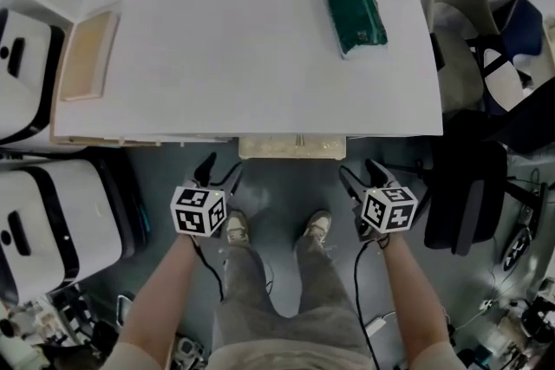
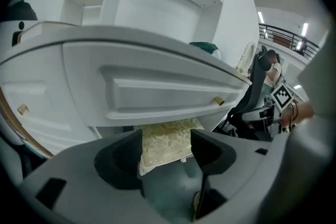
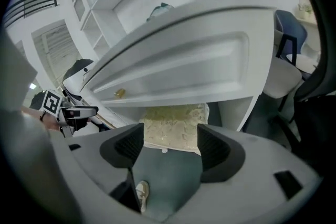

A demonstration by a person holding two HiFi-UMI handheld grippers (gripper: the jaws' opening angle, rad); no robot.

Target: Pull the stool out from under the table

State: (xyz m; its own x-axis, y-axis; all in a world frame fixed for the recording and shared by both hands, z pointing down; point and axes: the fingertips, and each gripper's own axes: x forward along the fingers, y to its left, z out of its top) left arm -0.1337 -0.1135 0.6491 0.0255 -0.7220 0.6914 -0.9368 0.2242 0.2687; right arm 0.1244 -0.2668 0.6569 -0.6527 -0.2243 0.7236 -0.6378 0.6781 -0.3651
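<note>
Only the front edge of the stool's cream patterned cushion (image 1: pixel 292 146) shows; the rest sits under the white table (image 1: pixel 260 65). My left gripper (image 1: pixel 221 169) hangs below the table's front edge, just left of the cushion, with its jaws open and nothing between them. My right gripper (image 1: pixel 360 172) hangs just right of the cushion, also open with nothing in it. In the left gripper view the cushion (image 2: pixel 157 152) lies beyond the left gripper (image 2: pixel 166 136), apart from it. In the right gripper view the cushion (image 3: pixel 173 115) lies beyond the right gripper (image 3: pixel 169 131) below the table's apron.
A green bag (image 1: pixel 355 16) lies on the table at the back right and a shallow wooden tray (image 1: pixel 87 55) at its left end. White and black machines (image 1: pixel 43 221) stand at the left, a black office chair (image 1: pixel 468 195) at the right. The person's shoes (image 1: pixel 237 227) stand between the grippers.
</note>
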